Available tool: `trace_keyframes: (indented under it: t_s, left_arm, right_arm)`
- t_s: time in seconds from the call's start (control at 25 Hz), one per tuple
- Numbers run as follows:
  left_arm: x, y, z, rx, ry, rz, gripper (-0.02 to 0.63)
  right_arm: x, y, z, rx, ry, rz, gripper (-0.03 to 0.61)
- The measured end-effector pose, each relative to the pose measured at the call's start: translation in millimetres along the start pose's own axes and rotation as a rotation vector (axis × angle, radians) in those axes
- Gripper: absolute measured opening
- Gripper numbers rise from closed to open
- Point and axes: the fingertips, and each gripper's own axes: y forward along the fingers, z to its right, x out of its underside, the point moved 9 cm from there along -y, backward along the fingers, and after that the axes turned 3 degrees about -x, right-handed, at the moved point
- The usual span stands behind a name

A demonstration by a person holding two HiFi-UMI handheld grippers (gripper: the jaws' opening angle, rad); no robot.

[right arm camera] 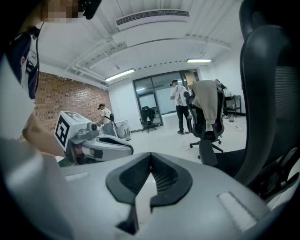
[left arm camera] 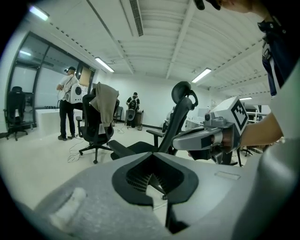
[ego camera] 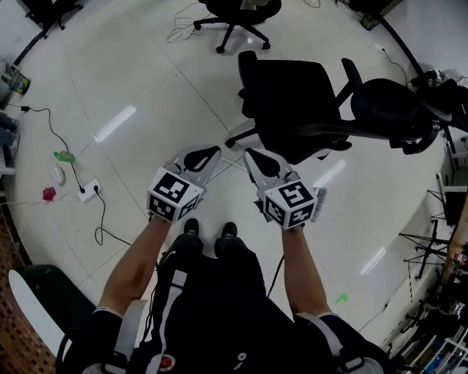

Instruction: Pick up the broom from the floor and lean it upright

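No broom shows in any view. In the head view my two grippers are held side by side above the pale tiled floor, just beyond the person's shoes. The left gripper and the right gripper both point toward a black office chair. The left gripper is shut with nothing between its pads. The right gripper is also shut and empty. Each gripper view shows the other gripper alongside: the right gripper and the left gripper.
A second black chair stands to the right and a third at the far end. A power strip with a trailing cable lies at the left, near small green and pink objects. People stand far off by a chair draped with cloth.
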Motion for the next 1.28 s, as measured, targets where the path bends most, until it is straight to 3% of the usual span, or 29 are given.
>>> trace_keyframes:
  t_s: [0.2, 0.44, 0.92, 1.28]
  left_arm:
    - [40, 25, -5, -0.071, -0.043, -0.038, 0.001]
    - [123, 61, -41, -0.099, -0.089, -0.103, 0.0]
    - [326, 166, -136, -0.073, -0.135, -0.233, 0.0]
    - [470, 233, -184, -0.054, -0.145, -0.287, 0.0]
  right_arm:
    - [36, 25, 21, -0.08, -0.038, -0.059, 0.003]
    - [110, 71, 49, -0.084, -0.025, -0.131, 0.003]
    - [306, 204, 123, -0.08, -0.063, -0.305, 0.048]
    - [448, 287, 180, -0.136, -0.137, -0.426, 0.075]
